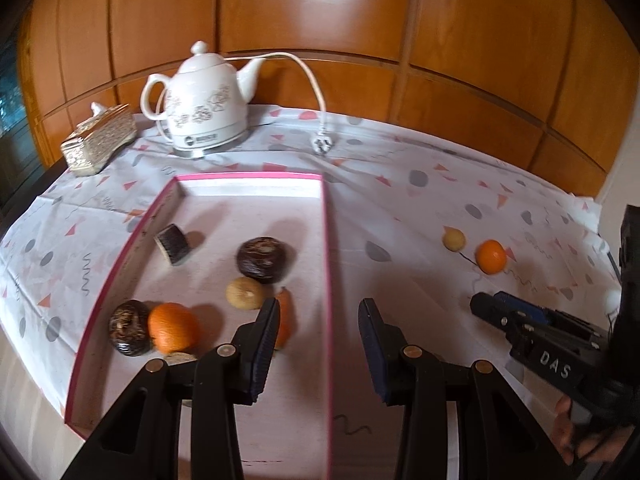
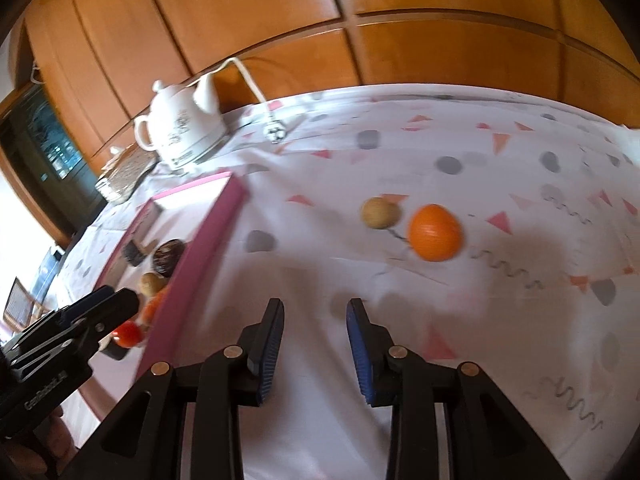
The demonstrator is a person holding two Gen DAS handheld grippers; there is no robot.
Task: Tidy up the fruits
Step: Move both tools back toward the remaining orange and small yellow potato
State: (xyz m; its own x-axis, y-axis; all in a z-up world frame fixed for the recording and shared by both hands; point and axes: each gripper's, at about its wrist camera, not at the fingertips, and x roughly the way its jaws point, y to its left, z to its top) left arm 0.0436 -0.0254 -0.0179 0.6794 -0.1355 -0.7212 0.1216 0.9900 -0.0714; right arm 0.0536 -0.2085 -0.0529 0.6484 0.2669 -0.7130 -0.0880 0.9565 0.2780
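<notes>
Tablecloth [image 2: 400, 152], blurred orange [image 2: 435, 233] beyond tray [image 2: 188, 276]

Warm orange-brown wooden panelling [image 1: 320, 12] rises behind the table, split into rectangles by thin grooves and glossy enough to catch a broad patch of daylight near the top. The table wears a white cloth [image 1: 400, 184] printed with pink triangles, grey dots and dark squiggles, creased along its fold lines. At the back stands a white ceramic electric kettle [image 1: 204, 100] with a floral pattern, its pale cord [image 1: 308, 76] looping down to a loose plug [image 1: 321, 144] on the cloth. Beside it sits an ornate golden box [image 1: 98, 140]. Far left, a dark glass-fronted cabinet [image 2: 48, 148] shows bluish reflections.
</notes>
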